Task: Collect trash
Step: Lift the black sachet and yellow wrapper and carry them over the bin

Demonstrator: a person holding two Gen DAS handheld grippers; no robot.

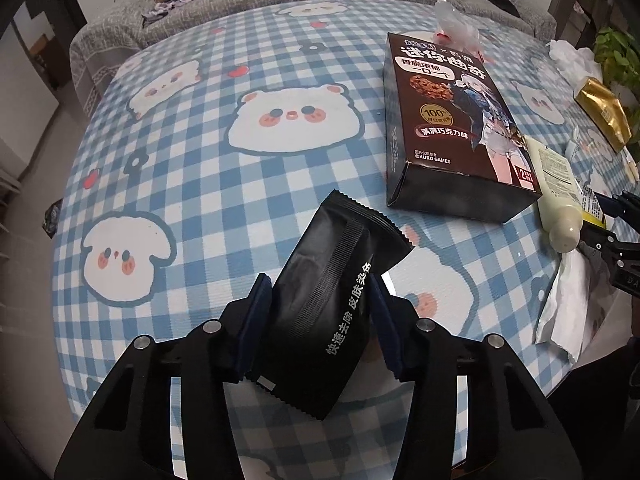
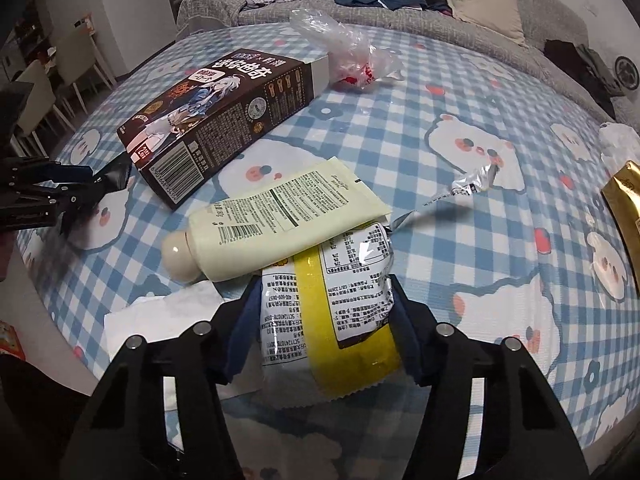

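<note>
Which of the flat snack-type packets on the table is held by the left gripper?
The black packet with white Chinese lettering, between the left gripper's fingers. The white-and-yellow packet sits in the right gripper; the gold packet lies untouched.

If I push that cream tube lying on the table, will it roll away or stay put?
The cream tube probably won't roll far: its crimped end is flat and wide. It rests partly on the snack packet, so a push may slide it. It looks soft and likely squashes.

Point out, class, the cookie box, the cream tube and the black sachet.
cookie box [image 1: 448, 120], left wrist view, on its printed top face.
cream tube [image 2: 256, 232], right wrist view, on its labelled body.
black sachet [image 1: 320, 312], left wrist view, on its middle, between the fingers.
</note>
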